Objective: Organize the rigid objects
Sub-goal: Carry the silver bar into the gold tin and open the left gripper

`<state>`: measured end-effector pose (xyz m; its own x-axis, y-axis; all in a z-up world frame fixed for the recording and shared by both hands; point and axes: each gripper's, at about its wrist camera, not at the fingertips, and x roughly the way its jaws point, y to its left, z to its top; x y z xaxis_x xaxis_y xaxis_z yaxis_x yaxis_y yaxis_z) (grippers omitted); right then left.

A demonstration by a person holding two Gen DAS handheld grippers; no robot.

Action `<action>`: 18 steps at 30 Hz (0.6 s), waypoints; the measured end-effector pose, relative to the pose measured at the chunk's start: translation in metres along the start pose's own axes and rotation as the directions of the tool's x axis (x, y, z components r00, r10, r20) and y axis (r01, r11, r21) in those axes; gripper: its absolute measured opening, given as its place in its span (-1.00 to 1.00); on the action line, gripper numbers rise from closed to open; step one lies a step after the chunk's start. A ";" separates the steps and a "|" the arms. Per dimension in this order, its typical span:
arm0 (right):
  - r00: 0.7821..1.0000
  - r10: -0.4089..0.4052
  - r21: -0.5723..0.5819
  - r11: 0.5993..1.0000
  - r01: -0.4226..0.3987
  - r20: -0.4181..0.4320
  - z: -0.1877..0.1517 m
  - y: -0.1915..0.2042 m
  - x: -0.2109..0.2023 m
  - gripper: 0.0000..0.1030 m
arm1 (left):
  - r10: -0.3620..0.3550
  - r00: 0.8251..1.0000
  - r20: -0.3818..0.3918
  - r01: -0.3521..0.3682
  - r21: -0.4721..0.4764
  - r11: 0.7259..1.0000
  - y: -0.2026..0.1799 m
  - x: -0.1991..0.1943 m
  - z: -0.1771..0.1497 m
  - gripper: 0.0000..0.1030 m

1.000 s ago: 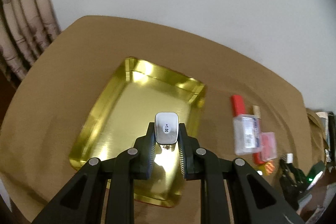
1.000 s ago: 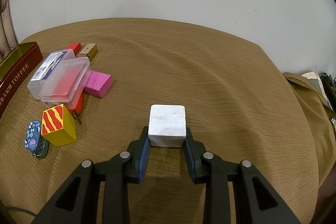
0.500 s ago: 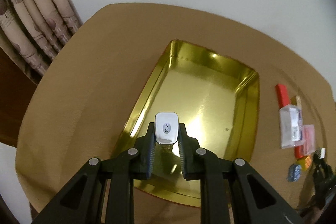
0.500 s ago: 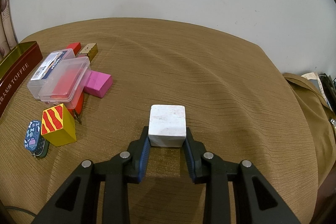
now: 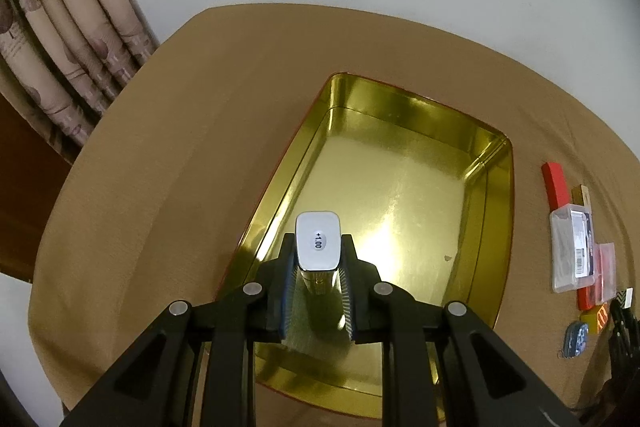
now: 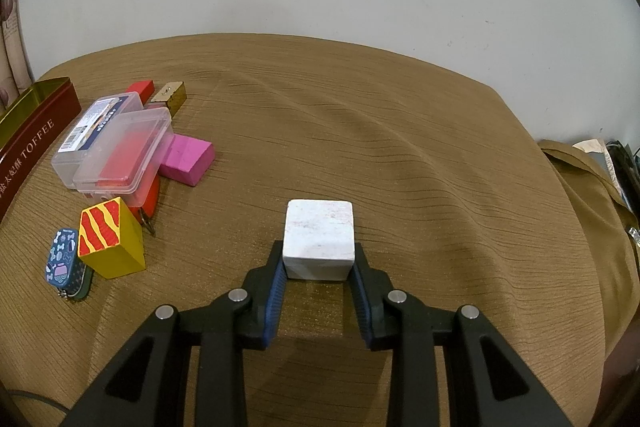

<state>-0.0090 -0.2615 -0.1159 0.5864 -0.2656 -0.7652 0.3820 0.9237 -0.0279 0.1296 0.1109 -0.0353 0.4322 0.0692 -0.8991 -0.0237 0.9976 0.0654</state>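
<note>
Left wrist view: the left gripper (image 5: 318, 259) has its jaws pinched on a small silver case (image 5: 318, 245) whose end label reads "+1.00". The case hangs over the near left part of the gold tin tray (image 5: 490, 211), which sits on the brown-clothed counter (image 5: 192, 155). To the tray's right lies a cluster of small things, among them a red block (image 5: 554, 183) and a clear plastic box (image 5: 570, 247). A patterned curtain (image 5: 68, 39) hangs at the left.

Right wrist view: the right gripper (image 6: 319, 267) has its jaws pressed on the two sides of a white cube (image 6: 319, 239), which is near the middle of the counter. To the left are a pink block (image 6: 188, 161), the clear boxes, a yellow block with red stripes (image 6: 108, 243) and a small blue patterned tin (image 6: 62, 261). The tray's red outer wall, lettered "TOFFEE", shows at the far left edge.
</note>
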 end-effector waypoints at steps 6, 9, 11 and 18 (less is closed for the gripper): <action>1.000 -0.004 -0.006 1.000 0.004 0.001 0.000 0.004 0.000 -0.39 | 0.022 0.999 0.031 -0.022 0.020 1.000 -0.008 -0.002 0.000 -0.37; 1.000 -0.004 -0.006 1.000 0.004 0.001 0.000 0.004 0.000 -0.39 | 0.024 0.999 0.043 -0.025 0.020 0.999 -0.008 -0.001 0.004 -0.23; 1.000 -0.005 -0.006 1.000 0.005 0.000 0.000 0.004 0.000 -0.39 | 0.023 0.998 0.053 -0.025 0.023 0.999 -0.008 -0.003 0.006 -0.23; 1.000 -0.005 -0.010 1.000 0.005 0.001 -0.001 0.006 0.001 -0.39 | 0.026 0.997 0.074 -0.027 0.010 1.000 -0.005 -0.016 0.003 -0.04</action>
<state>-0.0074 -0.2562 -0.1173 0.5854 -0.2702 -0.7644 0.3774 0.9253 -0.0381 0.1254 0.1051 -0.0197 0.4968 0.0945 -0.8627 -0.0262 0.9952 0.0939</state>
